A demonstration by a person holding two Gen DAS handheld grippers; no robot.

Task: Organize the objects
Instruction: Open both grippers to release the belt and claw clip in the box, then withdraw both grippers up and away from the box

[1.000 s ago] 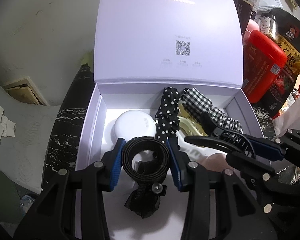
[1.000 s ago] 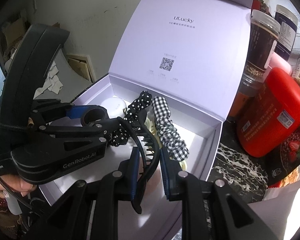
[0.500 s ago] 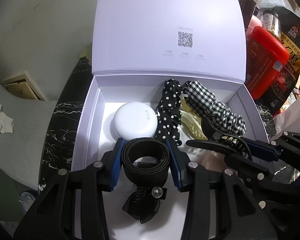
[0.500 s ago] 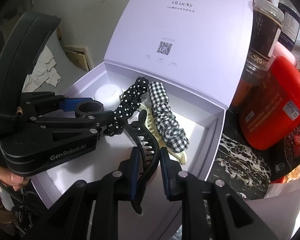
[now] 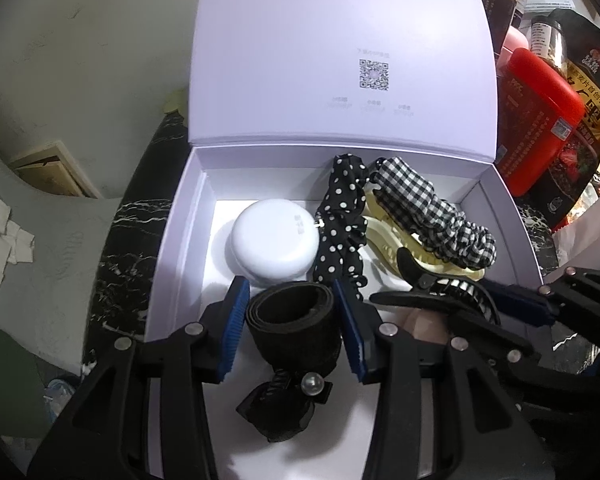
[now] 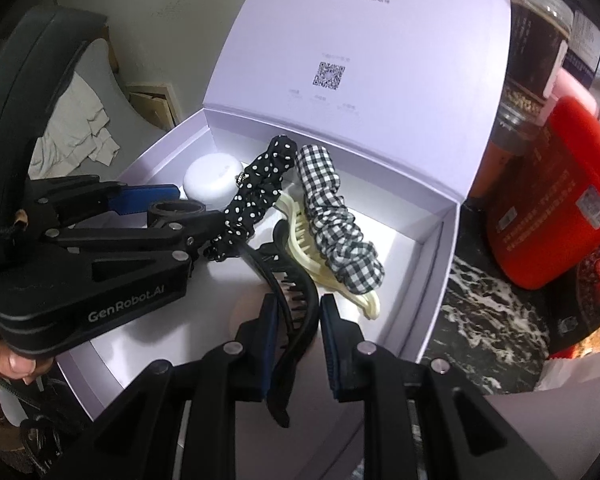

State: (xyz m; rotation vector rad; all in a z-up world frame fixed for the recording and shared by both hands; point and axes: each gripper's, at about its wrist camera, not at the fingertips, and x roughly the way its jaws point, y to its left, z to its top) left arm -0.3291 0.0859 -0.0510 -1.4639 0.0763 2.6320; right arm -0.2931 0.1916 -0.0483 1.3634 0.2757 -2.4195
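An open lilac box (image 5: 172, 240) (image 6: 432, 264) holds a white round case (image 5: 274, 240) (image 6: 212, 178), a black polka-dot scrunchie (image 5: 342, 224) (image 6: 256, 196), a checked scrunchie (image 5: 432, 216) (image 6: 336, 232) and a cream claw clip (image 5: 388, 236) (image 6: 304, 240). My left gripper (image 5: 290, 316) (image 6: 156, 204) is shut on a black hair band with a bow (image 5: 292, 320), over the box's front left. My right gripper (image 6: 298, 320) (image 5: 512, 308) is shut on a black claw clip (image 6: 288, 292) (image 5: 440, 296), over the box's front right.
The box's lid (image 5: 340, 48) stands upright at the back. A red container (image 5: 540, 120) (image 6: 568, 196), dark jars (image 6: 536, 40) and snack bags (image 5: 588, 80) crowd the right side on a black marble counter (image 6: 484, 312). A white bag (image 5: 588, 232) lies at the right.
Both grippers have pulled back and risen a little over the box, each still holding its item. More of the white case and scrunchies shows.
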